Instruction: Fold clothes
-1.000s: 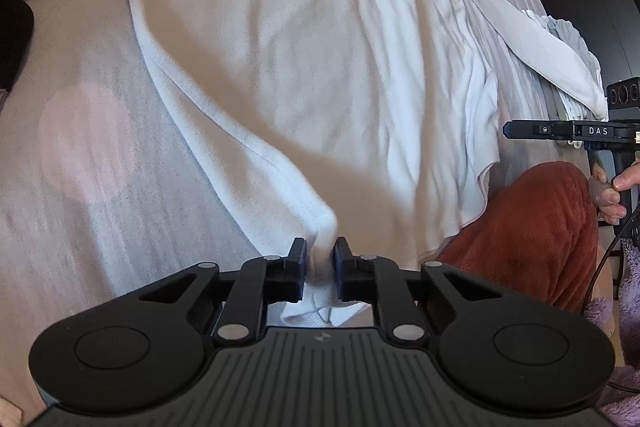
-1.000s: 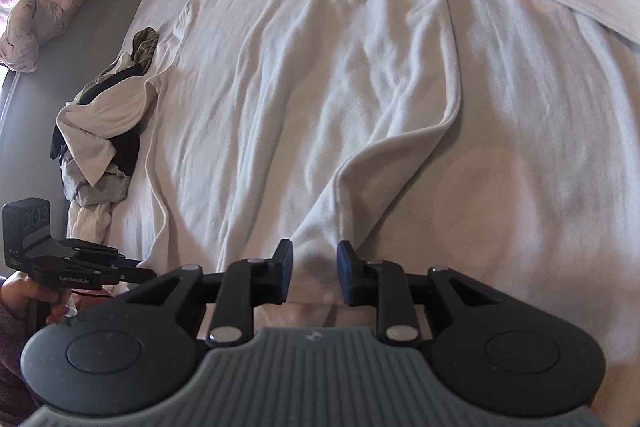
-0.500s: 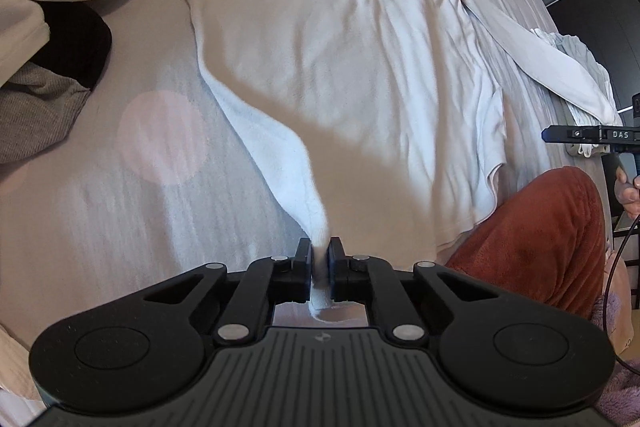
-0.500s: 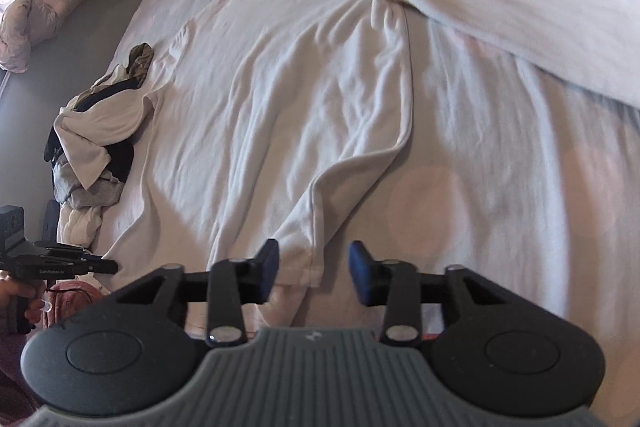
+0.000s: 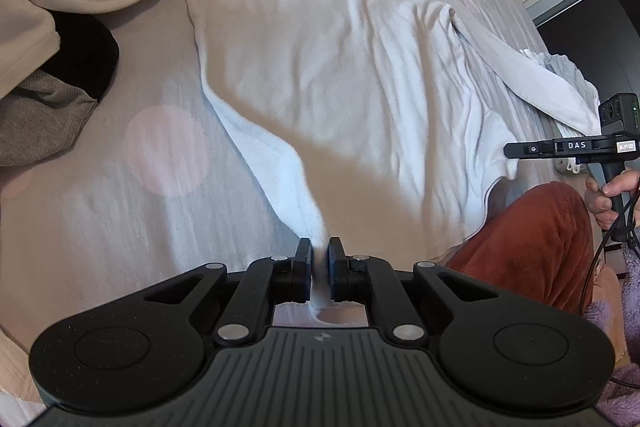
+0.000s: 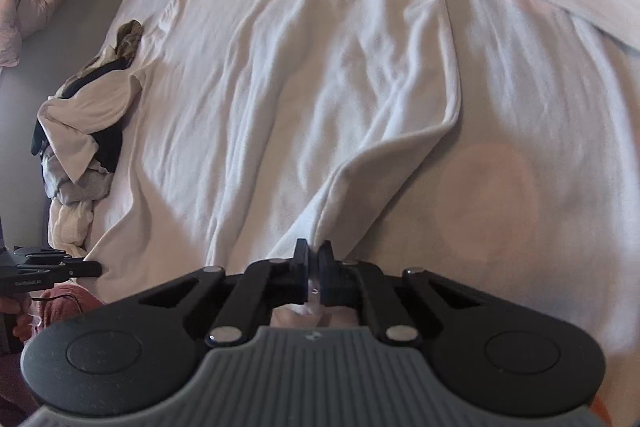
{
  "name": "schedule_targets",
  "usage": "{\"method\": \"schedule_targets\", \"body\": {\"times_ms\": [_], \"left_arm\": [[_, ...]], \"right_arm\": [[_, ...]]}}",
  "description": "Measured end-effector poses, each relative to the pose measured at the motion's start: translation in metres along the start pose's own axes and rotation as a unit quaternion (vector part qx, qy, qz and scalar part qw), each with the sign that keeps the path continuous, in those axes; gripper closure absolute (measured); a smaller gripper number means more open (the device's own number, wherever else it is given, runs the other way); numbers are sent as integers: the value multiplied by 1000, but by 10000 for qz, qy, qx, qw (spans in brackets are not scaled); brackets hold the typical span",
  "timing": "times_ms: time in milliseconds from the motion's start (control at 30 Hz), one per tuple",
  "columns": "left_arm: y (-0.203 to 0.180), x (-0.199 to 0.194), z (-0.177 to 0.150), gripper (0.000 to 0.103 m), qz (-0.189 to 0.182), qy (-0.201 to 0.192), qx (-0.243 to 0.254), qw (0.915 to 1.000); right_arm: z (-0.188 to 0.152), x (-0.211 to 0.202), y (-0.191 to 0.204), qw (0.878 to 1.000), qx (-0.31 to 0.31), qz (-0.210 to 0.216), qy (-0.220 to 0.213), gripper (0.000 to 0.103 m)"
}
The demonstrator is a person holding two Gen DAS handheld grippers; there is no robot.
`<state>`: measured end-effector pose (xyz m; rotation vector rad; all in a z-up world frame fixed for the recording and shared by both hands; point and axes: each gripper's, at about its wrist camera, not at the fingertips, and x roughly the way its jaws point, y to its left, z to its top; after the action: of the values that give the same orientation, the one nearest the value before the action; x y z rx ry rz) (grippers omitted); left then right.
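White, soft long-sleeved knit top spread face up across the pale grey bed, collar far away, hem nearest, sleeves trailing out to either side. Pinched at the near left hem corner by the left tool, clenched on a thin ridge of fabric; likewise pinched at the near right corner by the right tool, also clamped on cloth. Probably the start of a hem-to-collar fold: best done by lifting both corners evenly, keeping the hem taut between them, carrying it toward the collar and laying it down flat without dragging the wrinkled middle. Off to the left edge, heap of mixed dark and cream laundry; close by, rust-coloured fleecy trouser leg. Hidden behind the tool bodies: the actual hem edge and how much cloth sits in each grip. Sleeve ends cut off by the frame.
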<state>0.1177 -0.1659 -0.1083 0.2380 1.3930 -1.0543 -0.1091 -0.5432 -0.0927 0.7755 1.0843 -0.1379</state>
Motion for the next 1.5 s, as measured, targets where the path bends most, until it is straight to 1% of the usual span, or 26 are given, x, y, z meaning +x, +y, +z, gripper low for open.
{"method": "schedule_targets", "body": {"times_ms": [67, 167, 233, 267, 367, 500, 567, 667, 800, 933, 1033, 1133, 1167, 1200, 1233, 1267, 1300, 1333, 1367, 1400, 1467, 1500], "left_arm": [[-2, -18, -1, 97, -14, -87, 61, 9999], [0, -42, -5, 97, 33, -98, 67, 9999], [2, -50, -9, 98, 137, 6, 61, 9999], [2, -50, -11, 98, 196, 79, 75, 9997], [2, -47, -17, 98, 373, 311, 132, 9987], [8, -35, -22, 100, 524, 556, 112, 9970], [14, -26, -22, 103, 643, 672, 74, 9956], [22, -13, -18, 103, 762, 851, 30, 9935], [31, 0, -10, 103, 814, 1015, -42, 9915], [31, 6, -3, 103, 586, 1033, -95, 9929], [30, 6, 5, 103, 341, 763, -232, 9962], [25, -1, 15, 101, -64, 155, -431, 9989], [21, -4, 19, 97, -162, -102, -481, 9987], [18, -5, 22, 91, -187, -332, -492, 9981], [13, -4, 26, 88, -166, -546, -481, 9972], [9, -3, 29, 85, -140, -752, -485, 9959], [6, 1, 32, 84, -171, -887, -489, 9947], [3, 4, 36, 84, -204, -1018, -494, 9934], [0, 8, 39, 82, -238, -1149, -498, 9918], [-3, 13, 42, 78, -188, -1236, -457, 9911], [-7, 21, 49, 74, 149, -1348, -329, 9902], [-8, 25, 52, 72, 319, -1371, -294, 9896]], "right_arm": [[2, -35, 3, 9997, -183, -77, -148, 98], [2, -79, 0, 9981, -370, -442, -207, 98], [0, -95, -6, 9961, -418, -752, -167, 98], [-2, -95, -11, 9952, -420, -878, -79, 98], [-10, -92, -25, 9912, -415, -1239, 215, 98], [-16, -72, -39, 9891, -424, -1349, 419, 98], [-13, -52, -36, 9868, -498, -1459, 499, 98], [-7, -31, -42, 9826, -612, -1574, 766, 98], [0, 0, -47, 9745, -806, -1728, 1179, 98], [1, 20, -51, 9651, -991, -1878, 1532, 97], [1, 34, -57, 9576, -1098, -1979, 1785, 94], [2, 37, -61, 9576, -1076, -1935, 1843, 95], [3, 35, -63, 9587, -1049, -1902, 1837, 95], [4, 32, -65, 9602, -1003, -1874, 1814, 93], [5, 28, -66, 9614, -966, -1868, 1776, 91], [6, 23, -68, 9624, -942, -1898, 1702, 82], [8, 15, -70, 9643, -905, -1933, 1570, 72], [10, 6, -72, 9661, -865, -1968, 1430, 70], [12, -6, -76, 9705, -762, -1951, 1195, 70], [15, -18, -80, 9746, -650, -1925, 946, 70], [18, -44, -87, 9798, -397, -1922, 390, 69], [18, -57, -91, 9804, -266, -1950, 105, 65]]}}
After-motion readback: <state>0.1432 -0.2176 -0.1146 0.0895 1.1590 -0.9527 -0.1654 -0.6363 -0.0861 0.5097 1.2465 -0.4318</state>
